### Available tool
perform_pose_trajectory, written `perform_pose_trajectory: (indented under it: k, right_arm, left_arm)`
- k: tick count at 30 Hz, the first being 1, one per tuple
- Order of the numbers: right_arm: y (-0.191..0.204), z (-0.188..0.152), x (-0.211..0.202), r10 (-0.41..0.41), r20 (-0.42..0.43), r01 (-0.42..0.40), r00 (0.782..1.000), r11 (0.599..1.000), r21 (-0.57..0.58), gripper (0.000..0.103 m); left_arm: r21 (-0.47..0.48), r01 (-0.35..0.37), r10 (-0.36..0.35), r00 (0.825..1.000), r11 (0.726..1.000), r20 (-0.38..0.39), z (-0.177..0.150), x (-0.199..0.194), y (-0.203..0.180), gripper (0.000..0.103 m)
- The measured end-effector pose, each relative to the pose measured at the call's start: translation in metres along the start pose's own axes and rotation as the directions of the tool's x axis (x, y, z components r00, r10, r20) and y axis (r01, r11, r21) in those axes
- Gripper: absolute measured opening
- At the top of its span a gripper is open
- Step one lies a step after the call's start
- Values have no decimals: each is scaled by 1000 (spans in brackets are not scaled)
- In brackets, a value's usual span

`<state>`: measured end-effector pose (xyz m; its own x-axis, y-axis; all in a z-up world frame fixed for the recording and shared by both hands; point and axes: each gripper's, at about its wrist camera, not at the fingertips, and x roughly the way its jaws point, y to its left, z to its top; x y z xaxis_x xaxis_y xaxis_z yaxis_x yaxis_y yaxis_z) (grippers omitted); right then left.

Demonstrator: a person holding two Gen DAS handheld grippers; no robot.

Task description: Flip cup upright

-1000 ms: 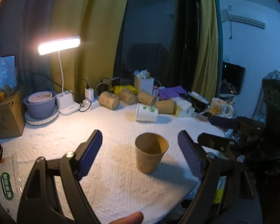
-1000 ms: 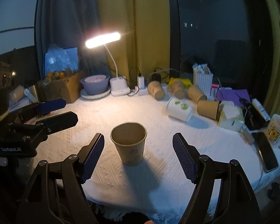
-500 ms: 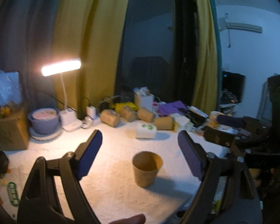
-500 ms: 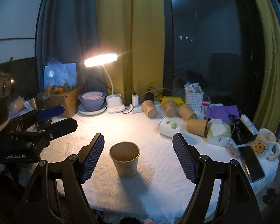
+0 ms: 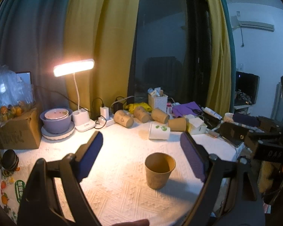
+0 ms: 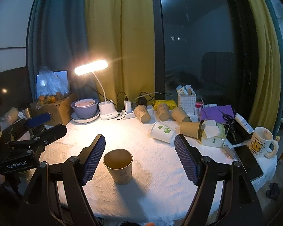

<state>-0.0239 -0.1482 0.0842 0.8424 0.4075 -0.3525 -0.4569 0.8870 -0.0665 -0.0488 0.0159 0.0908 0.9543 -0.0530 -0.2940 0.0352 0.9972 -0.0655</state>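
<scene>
Left wrist view: the left gripper (image 5: 141, 158) has its blue-padded fingers (image 5: 90, 158) spread wide, holding nothing. The brown paper cup (image 5: 159, 170) stands upright, mouth up, on the white textured tablecloth (image 5: 113, 184) — nearer the right finger than the left, touching neither. Bare cloth lies all around the cup. The cloth's near edge runs just below it, and its right edge drops away close by. Farther back, four brown cups (image 5: 123, 118) and a white cup with green spots (image 5: 159, 131) lie on their sides, well apart from the upright one. At far right the other tool shows the letters "DAS" (image 5: 271, 153), partly legible.

Right wrist view: the right gripper (image 6: 140, 160) is likewise spread wide and empty. The cup (image 6: 118, 166) stands just beside the left finger pad (image 6: 93, 159), not touching, with a faint print on its wall. Open cloth stretches to its right. At left, the left gripper's body reads "GenRobot.AI" (image 6: 17, 164). A white mug with a yellow bear (image 6: 262, 143) sits near the table's right edge, beside a dark phone (image 6: 249, 161).
</scene>
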Motion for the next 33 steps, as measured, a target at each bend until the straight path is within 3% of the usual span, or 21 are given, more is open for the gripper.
perform_pose_trajectory:
  k: [33]
  right_arm:
    - [4, -6, 9, 17, -30, -17, 999, 1000, -2, 79]
  left_arm:
    - [-6, 19, -20, 999, 1000, -41, -11, 7, -5, 85]
